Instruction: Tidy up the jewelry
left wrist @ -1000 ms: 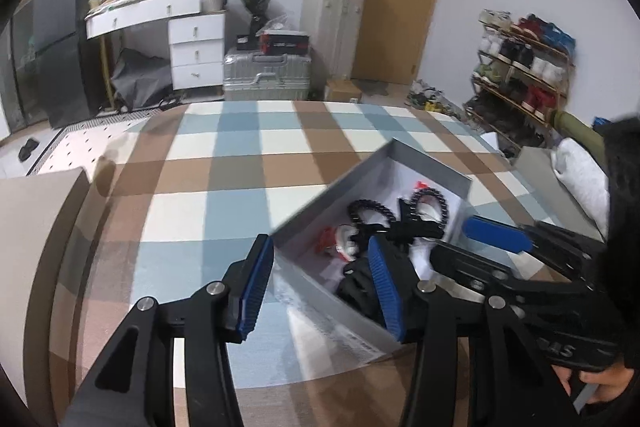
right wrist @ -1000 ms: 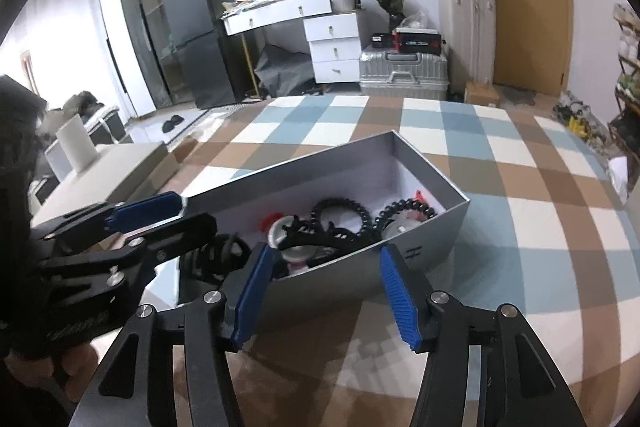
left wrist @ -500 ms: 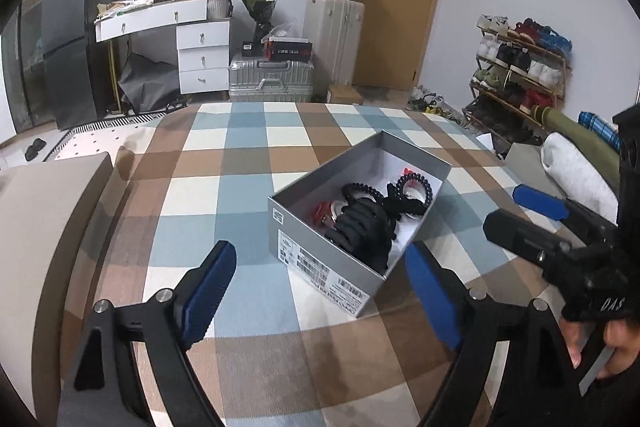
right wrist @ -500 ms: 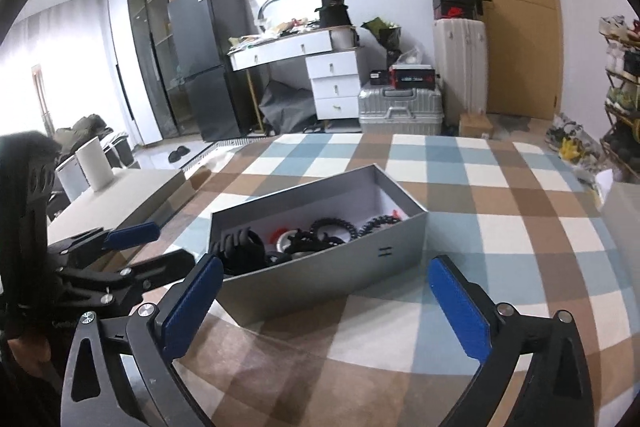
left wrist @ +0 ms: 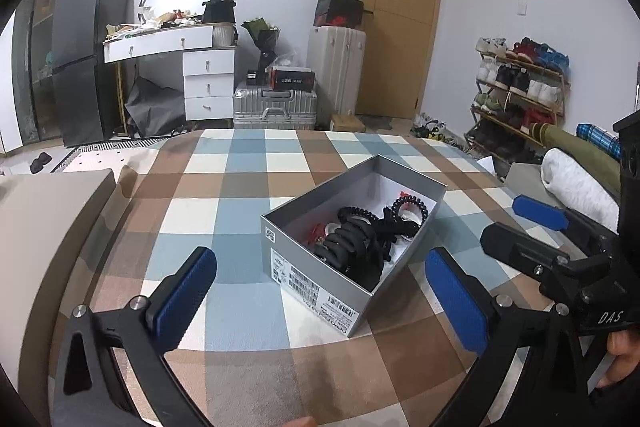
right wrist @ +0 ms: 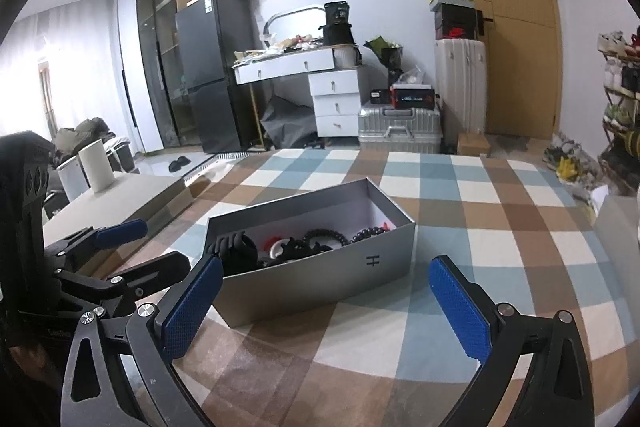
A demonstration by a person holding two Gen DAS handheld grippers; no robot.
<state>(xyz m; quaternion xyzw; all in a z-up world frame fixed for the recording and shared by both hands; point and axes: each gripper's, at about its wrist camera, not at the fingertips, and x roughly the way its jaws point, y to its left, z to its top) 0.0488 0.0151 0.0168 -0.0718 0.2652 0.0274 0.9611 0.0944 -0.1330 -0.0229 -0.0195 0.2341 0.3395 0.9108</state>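
On the checked cloth (left wrist: 224, 219) of the counter sits an open grey box (left wrist: 320, 279) holding dark bead bracelets (left wrist: 404, 211) and a black coiled piece (left wrist: 348, 239). Left tongs (left wrist: 320, 303) hover just short of the box's labelled end, jaws opening wide, nothing between the pads. Right tongs (right wrist: 326, 307) face the box's long side (right wrist: 320, 275), spread fully and empty too. Each pair of tongs shows in the other's view, beside the box and apart from it.
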